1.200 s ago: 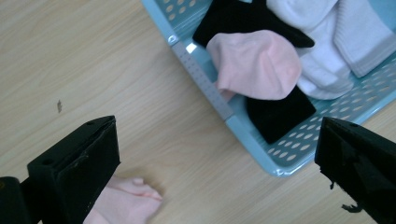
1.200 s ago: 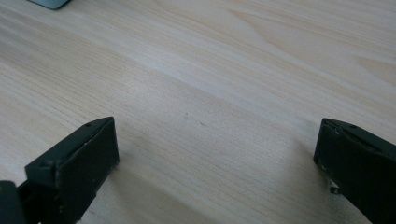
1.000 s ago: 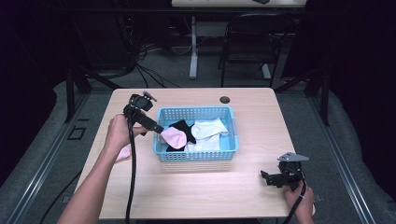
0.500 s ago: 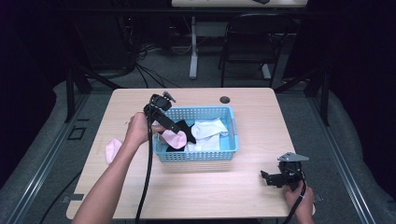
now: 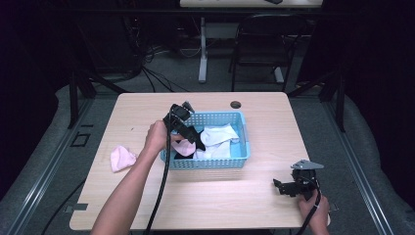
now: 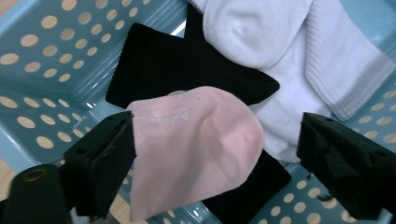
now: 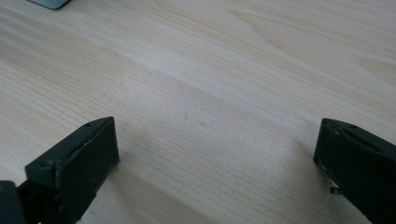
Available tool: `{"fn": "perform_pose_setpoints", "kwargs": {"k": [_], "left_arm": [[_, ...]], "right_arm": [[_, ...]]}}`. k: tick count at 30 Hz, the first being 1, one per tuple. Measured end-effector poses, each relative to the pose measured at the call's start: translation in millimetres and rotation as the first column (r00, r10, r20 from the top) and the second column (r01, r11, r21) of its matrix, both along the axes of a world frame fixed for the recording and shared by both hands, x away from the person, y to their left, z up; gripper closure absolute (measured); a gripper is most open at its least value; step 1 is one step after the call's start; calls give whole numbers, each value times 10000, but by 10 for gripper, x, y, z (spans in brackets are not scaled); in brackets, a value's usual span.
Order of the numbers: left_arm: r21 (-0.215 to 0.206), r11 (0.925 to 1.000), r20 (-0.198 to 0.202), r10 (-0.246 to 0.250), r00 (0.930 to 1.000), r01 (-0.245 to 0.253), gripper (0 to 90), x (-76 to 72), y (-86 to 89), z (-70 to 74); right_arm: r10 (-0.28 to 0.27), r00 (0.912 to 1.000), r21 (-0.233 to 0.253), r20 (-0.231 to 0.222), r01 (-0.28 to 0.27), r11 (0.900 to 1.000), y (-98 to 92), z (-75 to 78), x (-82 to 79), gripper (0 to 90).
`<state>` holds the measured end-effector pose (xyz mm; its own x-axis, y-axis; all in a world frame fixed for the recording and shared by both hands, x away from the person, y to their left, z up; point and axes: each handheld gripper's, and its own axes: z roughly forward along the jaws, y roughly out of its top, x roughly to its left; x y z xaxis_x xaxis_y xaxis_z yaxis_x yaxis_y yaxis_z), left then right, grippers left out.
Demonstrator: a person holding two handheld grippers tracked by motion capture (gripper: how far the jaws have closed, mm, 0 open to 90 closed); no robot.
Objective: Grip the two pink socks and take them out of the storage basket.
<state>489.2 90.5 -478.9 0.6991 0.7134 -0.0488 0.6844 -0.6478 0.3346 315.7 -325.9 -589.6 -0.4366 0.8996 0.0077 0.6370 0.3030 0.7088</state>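
Note:
A blue perforated basket (image 5: 230, 161) (image 6: 42, 60) stands mid-table and holds white socks (image 5: 218, 137) (image 6: 289, 51), a black sock (image 6: 173, 65) and a pink sock (image 5: 185, 147) (image 6: 196, 144). The pink sock lies on the black one, by the basket's near-left wall. My left gripper (image 5: 193, 142) (image 6: 210, 154) reaches into the basket's left end. It is open, with one jaw on each side of the pink sock, not closed on it. A second pink sock (image 5: 121, 158) lies on the table left of the basket. My right gripper (image 5: 280, 186) (image 7: 215, 154) rests open on bare wood near the front right corner.
The wooden table (image 5: 254, 205) has a dark round hole (image 5: 236, 104) near its far edge. A chair (image 5: 257, 44) and a table leg (image 5: 202, 49) stand on the floor beyond. The left gripper's cable (image 5: 159, 196) trails toward the front edge.
My left gripper has swung right, from beside the basket's left end to over the socks inside. The pink sock on the table now shows clear of the arm. The right gripper has stayed put.

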Motion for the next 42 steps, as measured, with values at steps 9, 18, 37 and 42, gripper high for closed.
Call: {"fn": "perform_pose_setpoints", "kwargs": {"k": [9,18,37,42], "left_arm": [[237,9996,-122,164,9998,-161,224,38,-10,-191],[827,9962,-58,260,9996,-255,323,49,-23,-328],[1367,9902,-164,309,9994,-283,666,54,-91,-440],[1375,9900,-123,328,9994,-308,781,46,-83,-430]], "right_arm": [[5,10000,-2,-5,-5,10000,0,0,0,0],[-2,10000,3,3,2,10000,0,0,0,0],[-3,10000,2,-2,3,10000,0,0,0,0],[-2,10000,4,3,2,10000,0,0,0,0]]}}
